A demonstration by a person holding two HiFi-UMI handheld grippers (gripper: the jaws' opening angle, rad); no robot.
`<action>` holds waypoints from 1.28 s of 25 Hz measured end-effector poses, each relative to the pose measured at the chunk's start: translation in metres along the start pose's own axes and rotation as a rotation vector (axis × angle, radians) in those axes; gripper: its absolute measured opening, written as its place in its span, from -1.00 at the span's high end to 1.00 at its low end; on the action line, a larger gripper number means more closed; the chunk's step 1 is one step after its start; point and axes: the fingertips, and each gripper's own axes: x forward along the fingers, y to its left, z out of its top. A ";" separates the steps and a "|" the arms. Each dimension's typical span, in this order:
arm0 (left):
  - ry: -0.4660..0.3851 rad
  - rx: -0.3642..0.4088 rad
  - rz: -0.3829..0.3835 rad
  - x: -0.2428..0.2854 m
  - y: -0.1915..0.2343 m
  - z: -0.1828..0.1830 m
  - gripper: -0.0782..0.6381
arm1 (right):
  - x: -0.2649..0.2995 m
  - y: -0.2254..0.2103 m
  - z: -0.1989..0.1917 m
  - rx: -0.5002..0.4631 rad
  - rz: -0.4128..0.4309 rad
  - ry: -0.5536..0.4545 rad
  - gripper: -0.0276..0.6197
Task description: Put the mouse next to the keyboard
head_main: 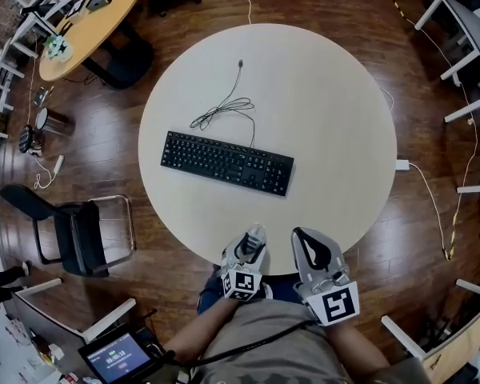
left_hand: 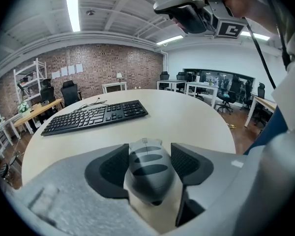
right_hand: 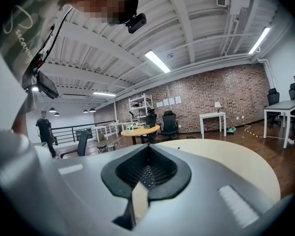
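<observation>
A black keyboard (head_main: 226,162) lies across the middle of the round white table (head_main: 336,110), its cable (head_main: 228,106) coiled behind it. My left gripper (head_main: 253,237) hovers over the table's near edge, shut on a grey mouse (head_main: 250,246). In the left gripper view the mouse (left_hand: 147,173) sits squeezed between the two black pads (left_hand: 108,168), with the keyboard (left_hand: 93,117) ahead to the left. My right gripper (head_main: 304,238) hangs just right of the left one, jaws shut with nothing held. In the right gripper view a sliver of the keyboard (right_hand: 146,176) shows between the closed pads (right_hand: 123,173).
An oval wooden table (head_main: 88,22) stands at the far left, and a black chair (head_main: 72,230) is left of the round table. White tables (head_main: 472,30) and floor cables (head_main: 440,206) lie to the right. A tablet (head_main: 116,357) sits near my left side.
</observation>
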 end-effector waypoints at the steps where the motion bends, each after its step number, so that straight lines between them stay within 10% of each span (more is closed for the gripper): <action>1: -0.001 0.002 -0.004 0.001 -0.002 0.001 0.01 | -0.002 -0.001 0.000 -0.007 -0.005 -0.003 0.90; 32: 0.002 0.070 -0.124 0.016 -0.050 0.024 0.01 | -0.025 -0.047 -0.003 0.012 -0.128 0.007 0.90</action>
